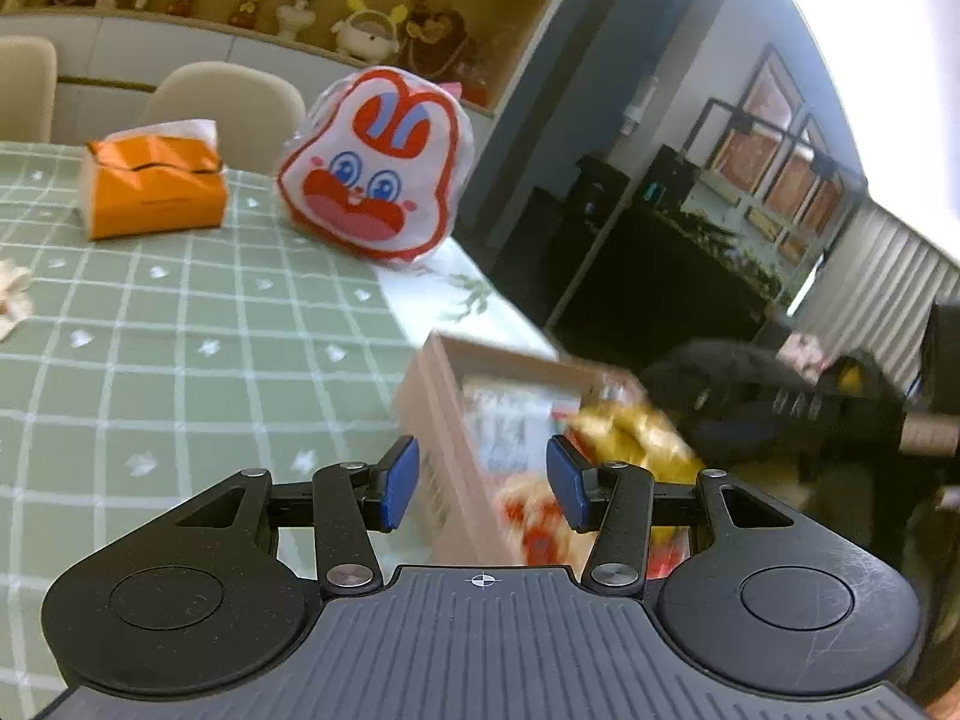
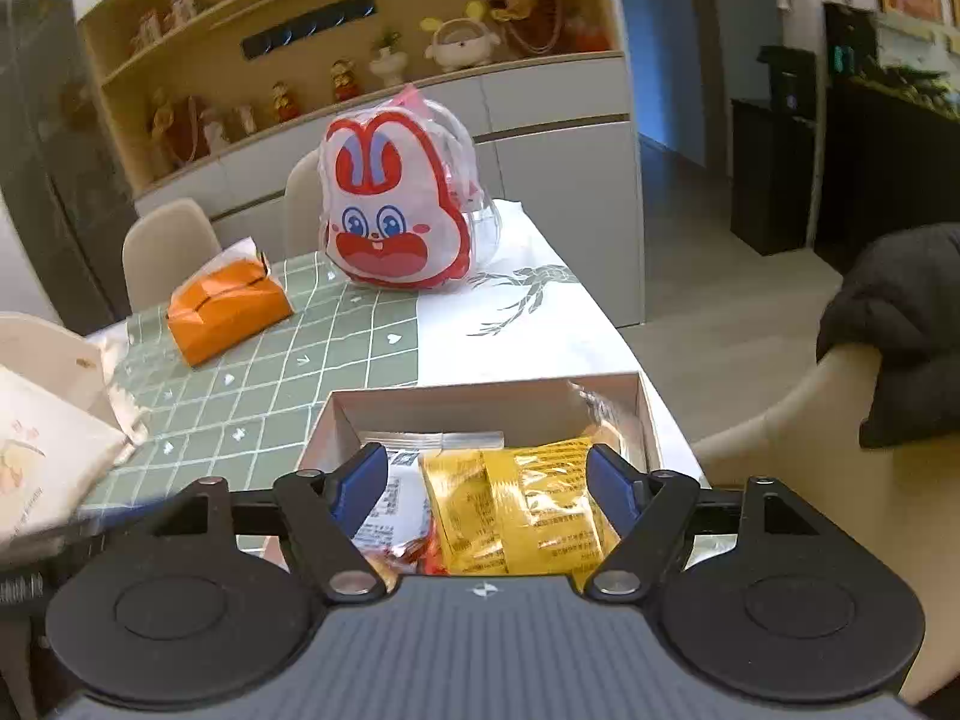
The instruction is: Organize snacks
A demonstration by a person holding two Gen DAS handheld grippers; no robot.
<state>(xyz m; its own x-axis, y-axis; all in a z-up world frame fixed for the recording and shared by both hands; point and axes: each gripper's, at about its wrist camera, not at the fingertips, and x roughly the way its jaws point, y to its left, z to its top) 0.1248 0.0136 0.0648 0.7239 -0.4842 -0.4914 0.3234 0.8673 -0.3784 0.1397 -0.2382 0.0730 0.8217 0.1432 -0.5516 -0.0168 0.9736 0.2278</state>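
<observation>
Hovering over the cardboard box (image 2: 486,402) at the worktop's (image 2: 336,354) near edge, the right gripper (image 2: 486,483) is released and empty above the yellow snack packet (image 2: 528,510) lying inside. The left gripper (image 1: 483,480), also parted and holding nothing, straddles the box wall. Packing seems underway; next likely calls for fetching another snack, perhaps the rabbit bag (image 2: 396,222) farther back.

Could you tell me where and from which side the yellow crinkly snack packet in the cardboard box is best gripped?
Probably at its near end, coming down from above. The yellow crinkly snack packet lies flat on top of the other packets in the open-topped cardboard box, whose walls block a sideways approach. The right hand-held gripper already stands open over it; pinching the loose foil across its width looks easiest.
</observation>
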